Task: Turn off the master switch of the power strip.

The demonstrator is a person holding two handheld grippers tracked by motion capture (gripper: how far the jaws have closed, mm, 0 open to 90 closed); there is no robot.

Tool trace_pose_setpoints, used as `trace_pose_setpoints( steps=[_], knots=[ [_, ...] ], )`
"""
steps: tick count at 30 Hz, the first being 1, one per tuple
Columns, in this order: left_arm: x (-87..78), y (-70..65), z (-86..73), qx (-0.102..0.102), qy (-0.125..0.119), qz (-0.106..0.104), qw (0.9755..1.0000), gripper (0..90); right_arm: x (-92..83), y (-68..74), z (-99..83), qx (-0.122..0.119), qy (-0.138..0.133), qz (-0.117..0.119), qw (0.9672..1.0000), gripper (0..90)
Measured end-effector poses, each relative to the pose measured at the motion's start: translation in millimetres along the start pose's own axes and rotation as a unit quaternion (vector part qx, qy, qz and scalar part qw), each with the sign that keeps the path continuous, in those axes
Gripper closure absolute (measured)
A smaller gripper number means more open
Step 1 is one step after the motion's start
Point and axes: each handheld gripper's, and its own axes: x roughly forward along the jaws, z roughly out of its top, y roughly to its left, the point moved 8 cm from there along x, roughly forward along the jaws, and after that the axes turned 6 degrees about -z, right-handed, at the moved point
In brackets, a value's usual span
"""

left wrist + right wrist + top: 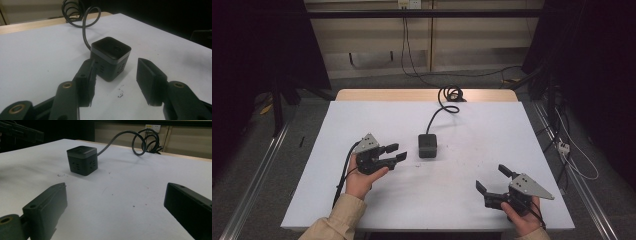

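Observation:
A black cube-shaped power socket (427, 145) stands near the middle of the white table (362, 120). Its cable (438, 114) runs to a coil at the far edge. My left gripper (395, 152) sits just left of the cube and points at it, with its jaws partly open and nothing between them. In the left gripper view the cube (110, 53) stands just beyond the jaw tips of the left gripper (117, 83). My right gripper (493, 179) rests near the front right of the table, open wide and empty. In the right gripper view the cube (82, 160) lies well ahead of the right gripper (117, 195).
The coiled cable (452, 93) lies on the wooden strip at the table's far edge. Small dark specks (120, 93) mark the white surface near the cube. Metal rails (257, 170) run along the floor on both sides of the table.

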Motion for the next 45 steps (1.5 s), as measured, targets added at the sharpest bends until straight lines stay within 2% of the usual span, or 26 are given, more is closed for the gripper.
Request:
trace_pose_setpoints(
  steps=[3,4,7,13,15,21,38,40,45],
  knots=[
    [3.4,-0.1,1.1,-0.005,0.004,-0.006,1.0,54.8,0.0,-0.1,0.0,0.0,0.0,0.0,1.0,4.5],
    [5.2,-1.5,1.2,-0.003,0.006,-0.016,0.9998,55.3,0.0,-0.1,0.0,0.0,0.0,0.0,1.0,4.5],
    [10.9,-4.5,1.3,0.006,0.015,-0.025,0.9996,56.0,-0.1,0.0,0.2,0.0,0.0,0.001,1.0,4.5],
    [17.9,-3.3,5.0,-0.005,0.016,-0.025,0.9995,56.0,-0.5,-0.3,0.3,-0.001,0.0,0.001,1.0,4.6],
    [20.0,-3.7,5.9,-0.011,0.016,-0.032,0.9993,57.8,-0.6,-0.3,0.3,-0.001,0.0,0.001,1.0,4.6],
    [24.6,-2.9,7.3,-0.009,0.02,-0.038,0.999,62.9,-0.5,0.2,0.4,-0.002,0.0,0.003,1.0,4.6],
    [34.5,3.0,11.3,-0.015,0.021,-0.034,0.9991,75.3,-0.6,0.2,0.7,-0.002,-0.001,0.003,1.0,4.6],
    [35.4,3.3,11.5,-0.022,0.019,-0.034,0.999,76.5,-0.5,0.2,0.7,-0.002,-0.001,0.003,1.0,4.6],
    [37.3,5.8,11.4,-0.024,0.018,-0.032,0.999,79.4,-0.4,0.2,0.5,-0.003,-0.001,0.004,1.0,4.6]
  ],
)
